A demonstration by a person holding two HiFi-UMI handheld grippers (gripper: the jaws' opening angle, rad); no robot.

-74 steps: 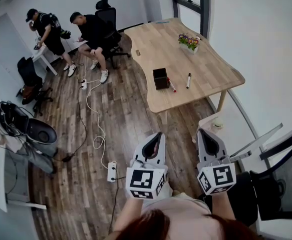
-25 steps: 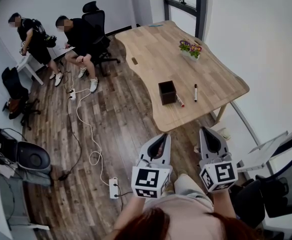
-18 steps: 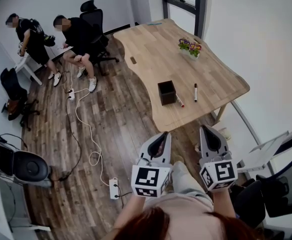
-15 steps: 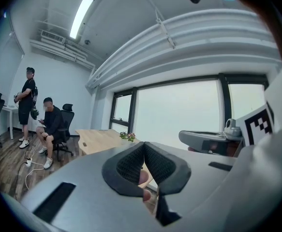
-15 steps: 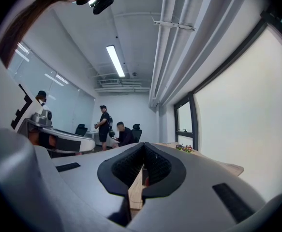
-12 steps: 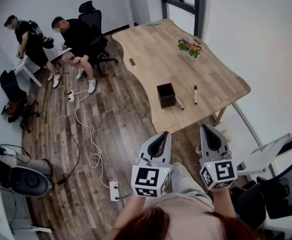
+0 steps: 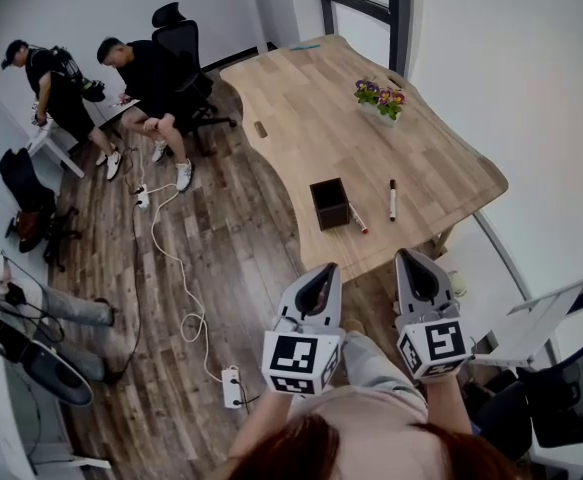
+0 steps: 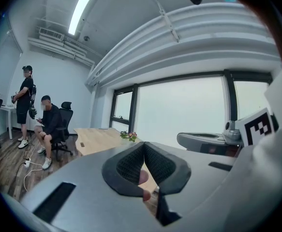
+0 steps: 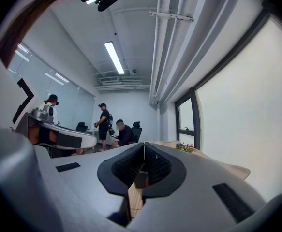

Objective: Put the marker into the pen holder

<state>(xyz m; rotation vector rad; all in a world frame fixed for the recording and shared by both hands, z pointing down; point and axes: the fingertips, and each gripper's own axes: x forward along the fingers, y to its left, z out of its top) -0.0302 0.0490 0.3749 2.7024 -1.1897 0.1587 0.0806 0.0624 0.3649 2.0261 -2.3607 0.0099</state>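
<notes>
A black square pen holder [image 7: 329,203] stands near the front edge of the wooden table [image 7: 311,98]. Just to its right lies a red-capped marker [image 7: 357,218], and farther right a black marker [image 7: 392,199]. My left gripper [image 7: 322,270] and right gripper [image 7: 409,260] are held side by side over the floor, short of the table's front edge. Both are shut with nothing between the jaws. In the left gripper view the left gripper [image 8: 143,146] points over the table [image 8: 95,138]. The right gripper [image 9: 143,146] points the same way.
A small pot of flowers [image 7: 378,98] sits at the table's far right. One person sits in a black office chair [image 7: 176,43] at the back left and another stands [image 7: 56,83]. A white cable and power strip [image 7: 233,388] lie on the floor. A third person [image 7: 41,313] is at the left edge.
The table with the holder and markers has come closer and lower in the head view. A person has come in at the lower left. Both grippers stay shut in the same place.
</notes>
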